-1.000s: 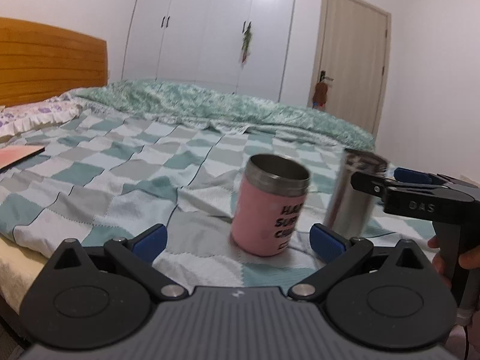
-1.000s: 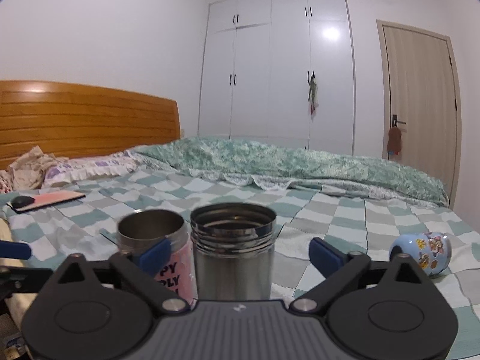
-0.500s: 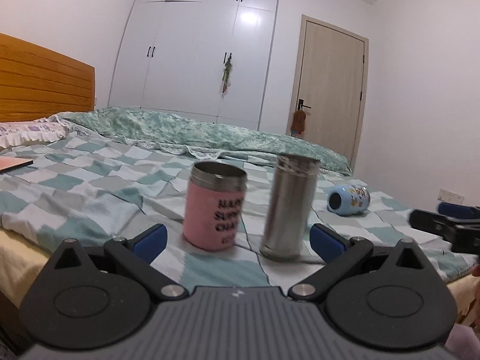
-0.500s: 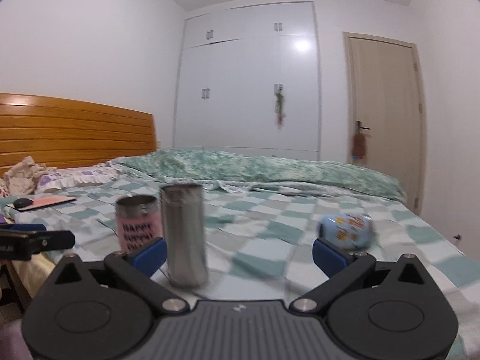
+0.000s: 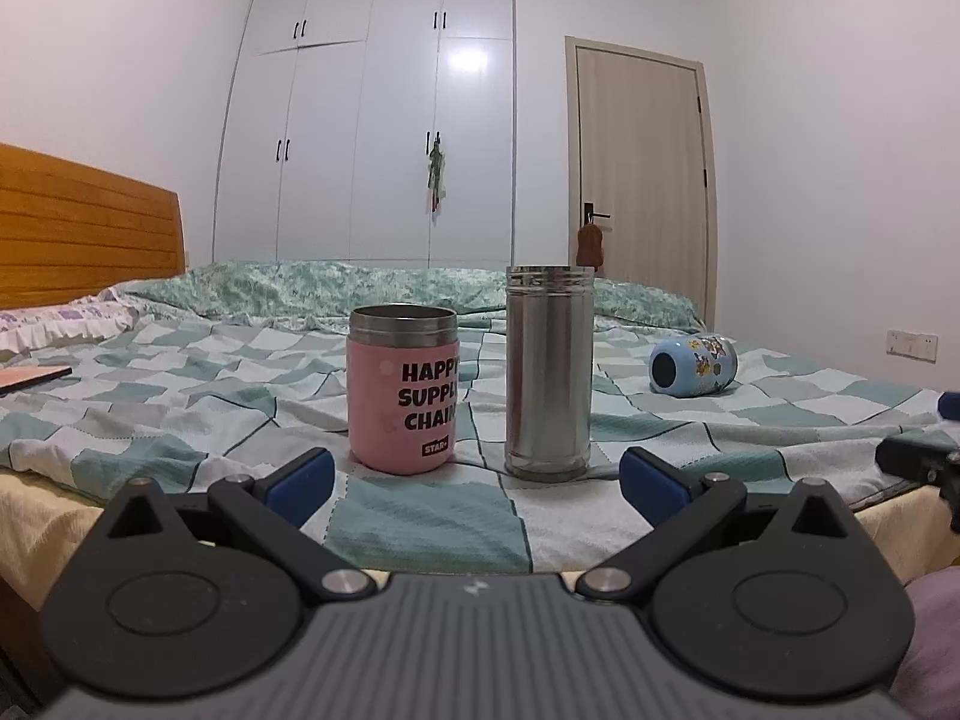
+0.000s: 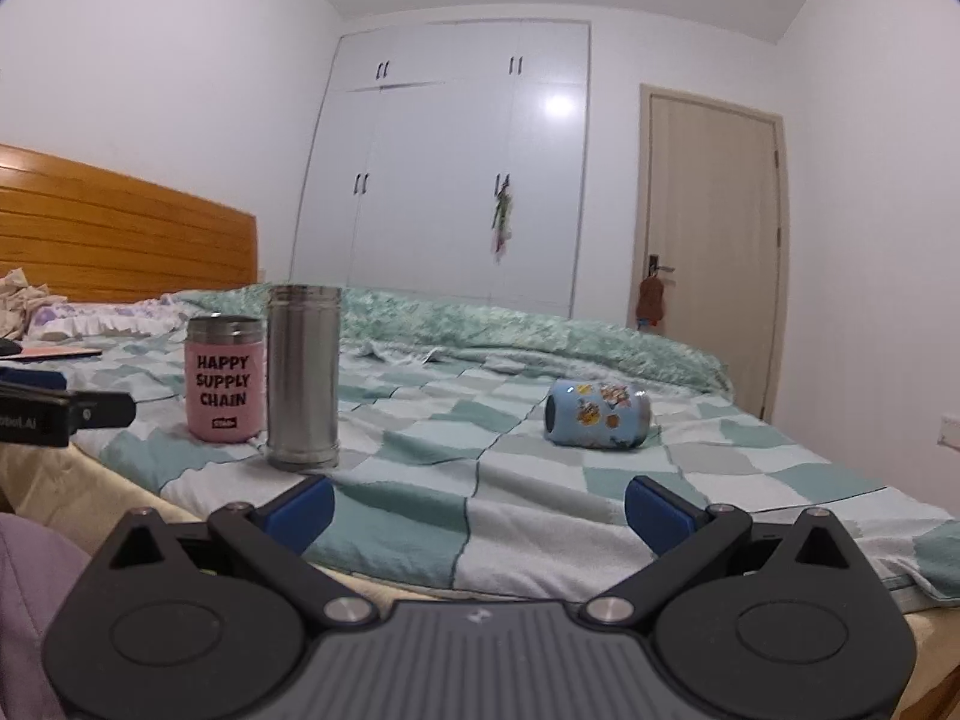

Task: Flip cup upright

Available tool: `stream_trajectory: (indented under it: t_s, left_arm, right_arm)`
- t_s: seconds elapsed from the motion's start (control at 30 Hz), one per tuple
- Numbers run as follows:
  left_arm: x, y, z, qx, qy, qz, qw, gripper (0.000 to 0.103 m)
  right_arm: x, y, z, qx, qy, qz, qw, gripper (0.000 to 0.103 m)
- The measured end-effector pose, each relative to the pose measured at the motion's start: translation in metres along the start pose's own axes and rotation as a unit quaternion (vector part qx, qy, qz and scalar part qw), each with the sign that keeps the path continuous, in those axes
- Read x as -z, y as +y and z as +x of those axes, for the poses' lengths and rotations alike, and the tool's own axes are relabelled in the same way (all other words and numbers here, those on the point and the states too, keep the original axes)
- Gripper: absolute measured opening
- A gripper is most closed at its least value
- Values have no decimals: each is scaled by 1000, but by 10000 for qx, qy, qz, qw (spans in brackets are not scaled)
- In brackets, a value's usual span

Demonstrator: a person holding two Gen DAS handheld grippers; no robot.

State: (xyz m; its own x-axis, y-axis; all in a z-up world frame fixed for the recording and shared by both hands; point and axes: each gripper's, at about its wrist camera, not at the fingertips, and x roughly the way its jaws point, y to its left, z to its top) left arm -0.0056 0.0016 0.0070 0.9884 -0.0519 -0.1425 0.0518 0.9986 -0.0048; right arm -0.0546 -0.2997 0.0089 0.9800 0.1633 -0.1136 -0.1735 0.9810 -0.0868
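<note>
A pink cup (image 5: 403,399) (image 6: 225,380) lettered "HAPPY SUPPLY CHAIN" stands upright on the checked bedspread. A tall steel cup (image 5: 548,373) (image 6: 303,377) stands upright just right of it. A light blue cup with cartoon stickers (image 5: 693,365) (image 6: 597,414) lies on its side farther right. My left gripper (image 5: 474,480) is open and empty, back from the bed edge, facing the two upright cups. My right gripper (image 6: 479,507) is open and empty, also back from the edge, with the blue cup ahead of it.
The bed (image 5: 180,372) has a wooden headboard (image 6: 120,234) at the left and a rumpled green quilt (image 6: 480,324) at the back. A flat pink book (image 5: 30,377) lies far left. White wardrobes (image 5: 366,138) and a door (image 5: 639,180) stand behind.
Both grippers have pulled back and down from the cups. The steel cup, close between the right gripper's fingers a second ago, now stands free beside the pink cup.
</note>
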Motion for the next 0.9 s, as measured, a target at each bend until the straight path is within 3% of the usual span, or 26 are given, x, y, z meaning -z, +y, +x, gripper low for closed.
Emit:
stream_trajectory:
  t_s: [0.37, 0.9]
  left_arm:
    - [3, -8, -6, -5, -189, 303, 9994, 103]
    - [3, -5, -7, 23, -245, 244, 9994, 103]
  right_arm:
    - [2, 3, -1, -14, -132, 3, 9999, 103]
    - [3, 7, -2, -58, -152, -55, 9999, 103]
